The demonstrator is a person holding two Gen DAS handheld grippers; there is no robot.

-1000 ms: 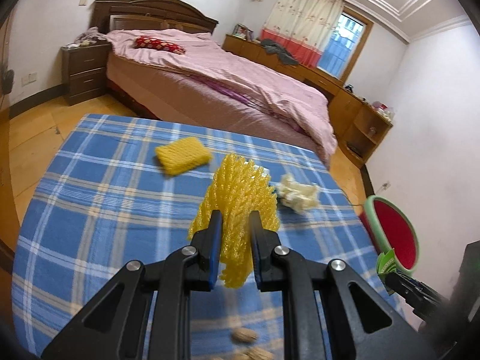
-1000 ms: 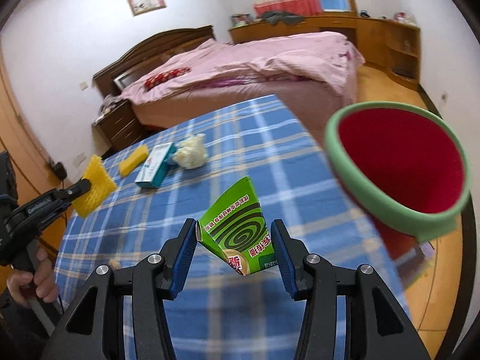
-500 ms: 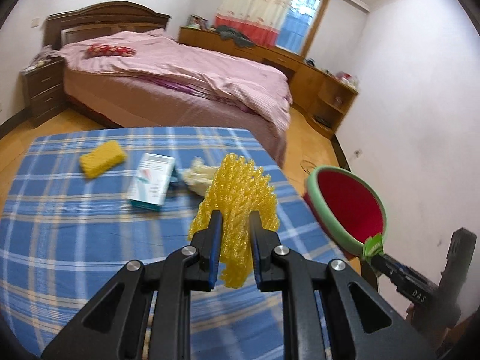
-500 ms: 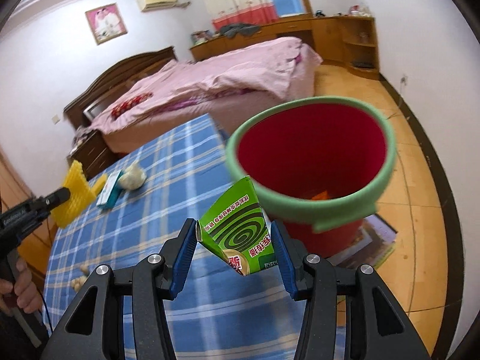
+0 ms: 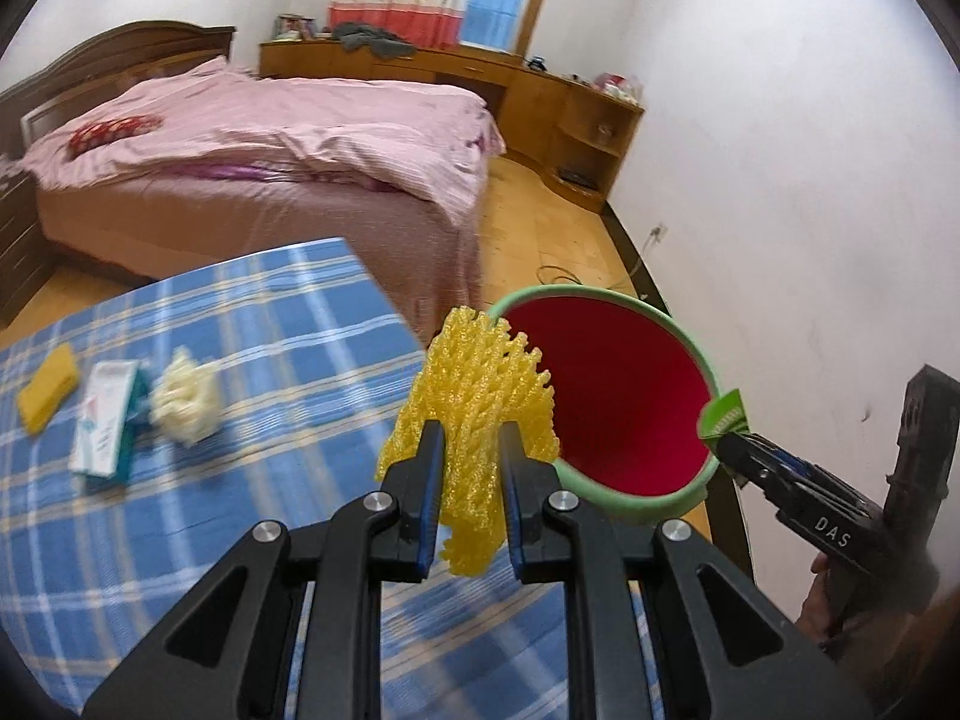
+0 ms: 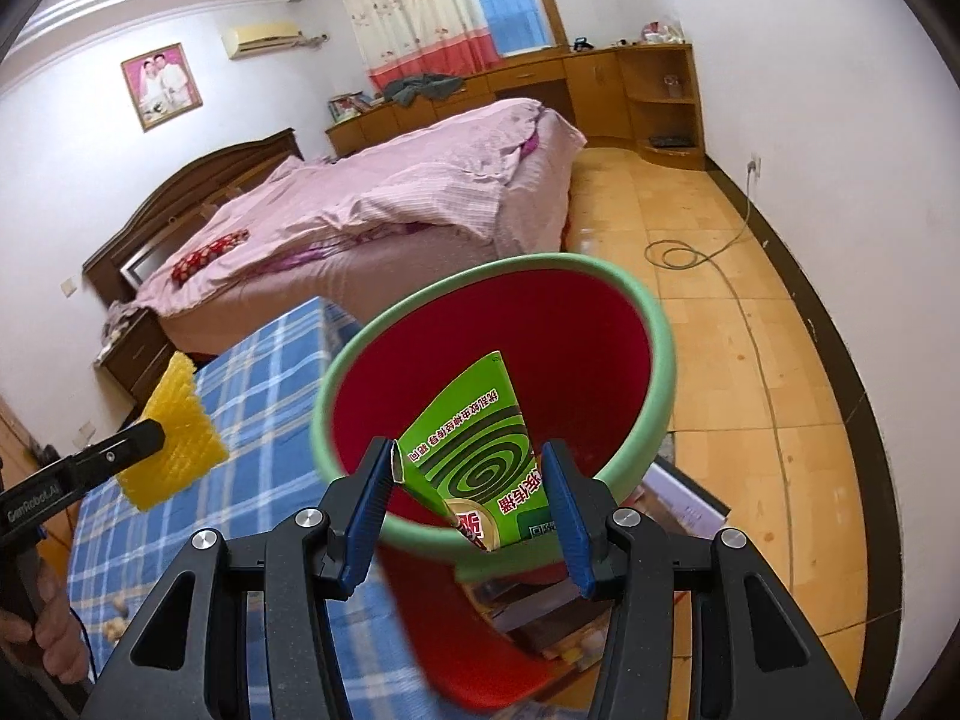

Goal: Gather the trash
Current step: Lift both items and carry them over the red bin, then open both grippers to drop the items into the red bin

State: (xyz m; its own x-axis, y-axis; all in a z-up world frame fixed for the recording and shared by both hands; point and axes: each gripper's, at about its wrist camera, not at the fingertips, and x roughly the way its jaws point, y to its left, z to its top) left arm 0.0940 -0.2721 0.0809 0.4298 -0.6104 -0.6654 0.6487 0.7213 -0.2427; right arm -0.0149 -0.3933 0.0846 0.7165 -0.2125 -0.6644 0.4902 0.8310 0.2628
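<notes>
Two light pieces ride with me: my left claw (image 5: 469, 471) pinches the soft, springy yellow foam net (image 5: 474, 414) beside the red bin (image 6: 651, 324); my right claw (image 6: 467, 510) clamps the crushable green carton (image 6: 480, 450) by its edges, over the bin's mouth.

You hold a yellow foam net (image 5: 474, 396) and a green carton (image 6: 480, 456) printed with a dark spiral and red panel, facing a bin (image 6: 651, 372) red inside with a pale green rim, beside a tablecloth (image 5: 252, 324) checked blue, white and tan, near pink striped bedding (image 5: 288, 144).
</notes>
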